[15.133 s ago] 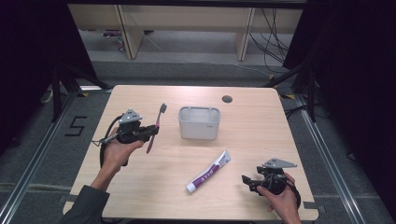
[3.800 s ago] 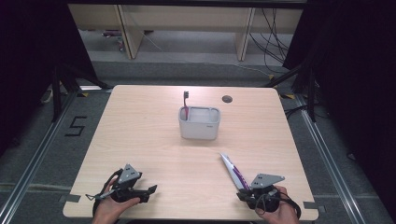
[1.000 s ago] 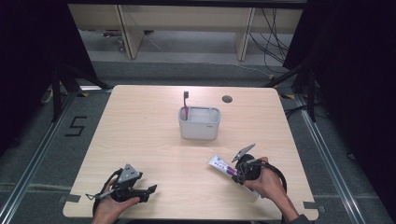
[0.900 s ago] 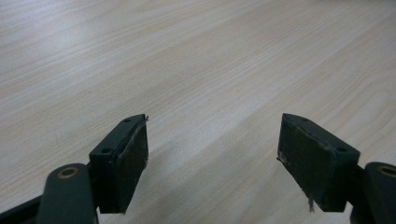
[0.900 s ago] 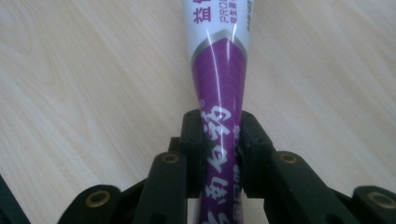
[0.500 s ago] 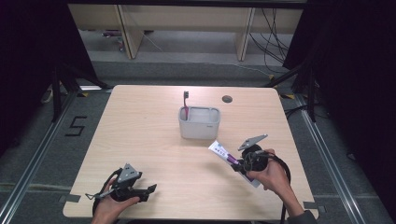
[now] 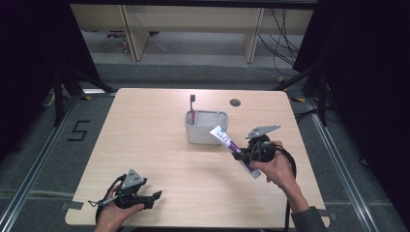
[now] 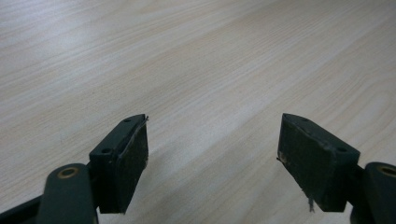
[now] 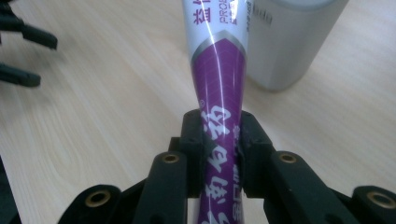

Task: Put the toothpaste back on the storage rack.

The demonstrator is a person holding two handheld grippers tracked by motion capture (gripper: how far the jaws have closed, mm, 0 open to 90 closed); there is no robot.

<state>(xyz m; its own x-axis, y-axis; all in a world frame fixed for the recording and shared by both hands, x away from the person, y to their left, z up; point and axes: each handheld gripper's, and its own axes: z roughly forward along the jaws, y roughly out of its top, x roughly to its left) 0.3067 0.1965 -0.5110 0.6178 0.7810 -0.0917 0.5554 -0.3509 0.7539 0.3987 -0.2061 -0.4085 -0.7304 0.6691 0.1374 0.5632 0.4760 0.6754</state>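
A purple and white toothpaste tube (image 7: 232, 145) hangs tilted above the table, and my right gripper (image 7: 240, 154) is shut on its purple middle (image 9: 218, 126). The tube's white end points up and left at the grey holder (image 7: 207, 126), which stands mid-table with a red toothbrush (image 7: 192, 107) upright in its left part. In the right gripper view the holder's wall (image 9: 289, 42) is close behind the tube. My left gripper (image 7: 153, 197) rests low at the front left of the table, open, with bare wood between its pads (image 8: 126, 158).
The light wooden table (image 7: 145, 140) has a small round hole (image 7: 235, 102) near its far edge. Dark floor and metal rails surround it. Shelving legs and cables stand beyond the far side.
My right gripper has lifted the toothpaste tube and carried it up and left toward the holder. The left gripper has stayed where it was.
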